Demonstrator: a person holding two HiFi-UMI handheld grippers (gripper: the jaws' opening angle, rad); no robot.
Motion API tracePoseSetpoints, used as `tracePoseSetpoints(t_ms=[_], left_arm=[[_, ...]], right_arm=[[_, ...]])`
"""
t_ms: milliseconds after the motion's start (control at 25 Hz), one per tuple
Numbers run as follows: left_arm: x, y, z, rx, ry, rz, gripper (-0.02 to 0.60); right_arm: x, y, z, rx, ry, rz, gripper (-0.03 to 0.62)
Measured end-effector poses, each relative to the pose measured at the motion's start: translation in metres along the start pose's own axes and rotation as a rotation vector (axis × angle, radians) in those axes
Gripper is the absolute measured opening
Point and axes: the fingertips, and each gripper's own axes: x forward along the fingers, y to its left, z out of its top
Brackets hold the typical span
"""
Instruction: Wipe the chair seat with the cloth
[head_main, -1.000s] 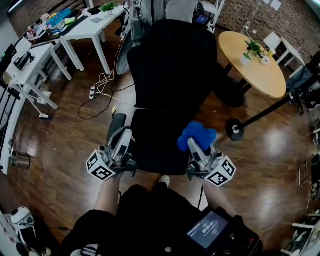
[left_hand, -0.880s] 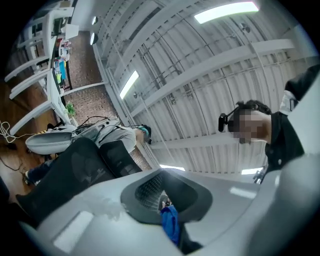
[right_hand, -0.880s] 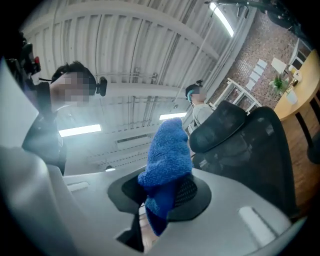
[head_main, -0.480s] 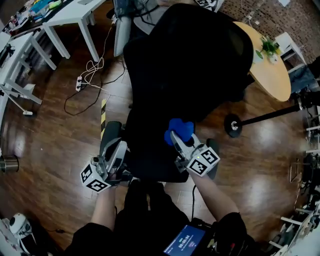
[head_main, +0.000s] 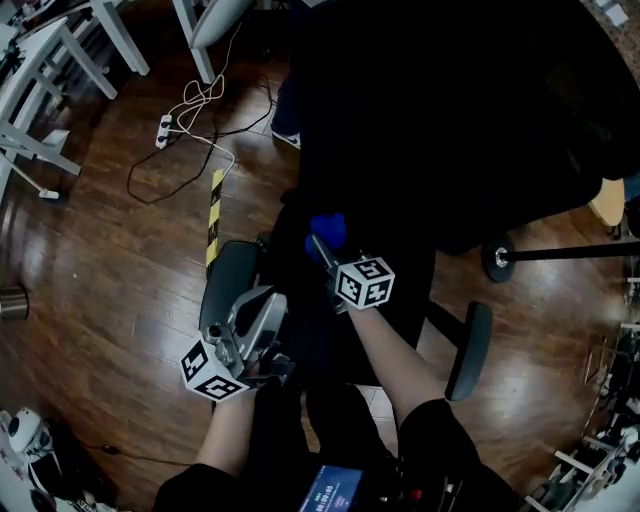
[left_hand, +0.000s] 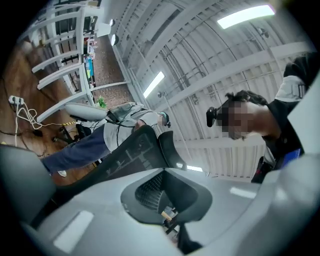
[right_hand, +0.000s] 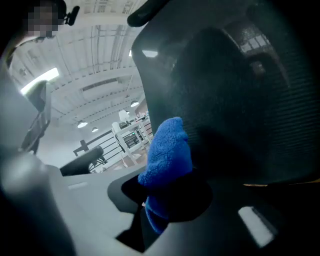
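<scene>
The black office chair fills the head view, its seat (head_main: 325, 320) below the tall backrest (head_main: 450, 120). My right gripper (head_main: 322, 248) is shut on the blue cloth (head_main: 326, 230), which sits low on the seat close to the backrest. In the right gripper view the cloth (right_hand: 167, 150) bulges out from between the jaws against the dark mesh backrest (right_hand: 235, 100). My left gripper (head_main: 262, 308) lies over the grey left armrest (head_main: 224, 283), tilted upward, jaws together and empty. Its own view shows the gripper (left_hand: 167, 202) pointing at the ceiling and the chair's back (left_hand: 135, 150).
A power strip with white cables (head_main: 165, 130) and a yellow-black tape strip (head_main: 212, 215) lie on the wood floor to the left. White desk legs (head_main: 40, 130) stand far left. The right armrest (head_main: 470, 348) and a stand's round base (head_main: 497, 258) are on the right.
My right gripper has carried the blue cloth leftward and deeper across the seat toward the backrest. The head view has dropped closer to the chair. The left gripper has stayed at the armrest.
</scene>
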Motion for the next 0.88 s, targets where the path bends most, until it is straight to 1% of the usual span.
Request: tracePoseSetpoints(t_ms=[120, 280, 480, 640, 720, 880], left_arm=[[-0.005, 0.016, -0.019, 0.000, 0.026, -0.002, -0.008], [-0.011, 0.033, -0.026, -0.019, 0.025, 0.005, -0.008], [-0.010, 0.044, -0.036, -0.018, 0.046, 0.000, -0.008], [-0.012, 0.046, -0.041, -0.019, 0.059, 0.007, -0.008], [-0.013, 0.046, -0.043, -0.019, 0.060, 0.010, -0.008], [-0.011, 0.045, -0.049, -0.018, 0.071, 0.011, -0.008]], right_arm=[[0.024, -0.013, -0.024, 0.005, 0.034, -0.027, 0.089], [0.042, -0.027, -0.047, 0.013, 0.076, -0.054, 0.089], [0.063, -0.030, -0.062, 0.026, 0.102, -0.027, 0.089], [0.069, -0.034, -0.080, 0.035, 0.166, -0.039, 0.089], [0.067, -0.043, -0.081, 0.023, 0.183, -0.065, 0.089], [0.041, -0.076, -0.087, 0.030, 0.194, -0.163, 0.089]])
